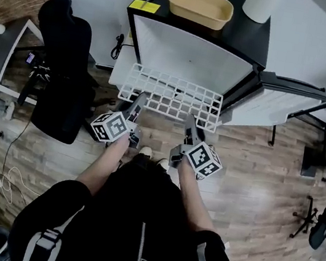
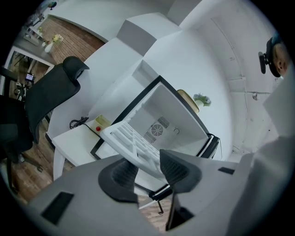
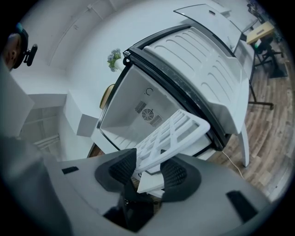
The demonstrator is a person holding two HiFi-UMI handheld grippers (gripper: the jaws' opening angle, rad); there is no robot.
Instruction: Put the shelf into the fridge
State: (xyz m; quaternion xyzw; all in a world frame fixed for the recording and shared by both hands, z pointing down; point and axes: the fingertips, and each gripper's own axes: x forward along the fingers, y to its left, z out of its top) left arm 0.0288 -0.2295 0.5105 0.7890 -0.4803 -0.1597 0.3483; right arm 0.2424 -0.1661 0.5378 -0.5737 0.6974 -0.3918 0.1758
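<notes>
A white grid shelf (image 1: 172, 95) hangs level in front of the open small fridge (image 1: 192, 54). Its near edge is pinched by both grippers. My left gripper (image 1: 136, 104) is shut on the shelf's left near edge, my right gripper (image 1: 190, 125) on its right near edge. In the left gripper view the shelf (image 2: 131, 142) slants up between the jaws (image 2: 148, 170) toward the white fridge cavity (image 2: 163, 120). The right gripper view has the shelf (image 3: 173, 134) clamped in the jaws (image 3: 150, 167), with the cavity (image 3: 143, 108) beyond and the open door (image 3: 203, 64) to the right.
The fridge stands on a low white table (image 1: 122, 69). A tan tray (image 1: 200, 6) and a white roll (image 1: 261, 3) sit on the fridge's black top. The open fridge door (image 1: 280, 100) swings out to the right. A black office chair (image 1: 61, 71) stands at the left on wood flooring.
</notes>
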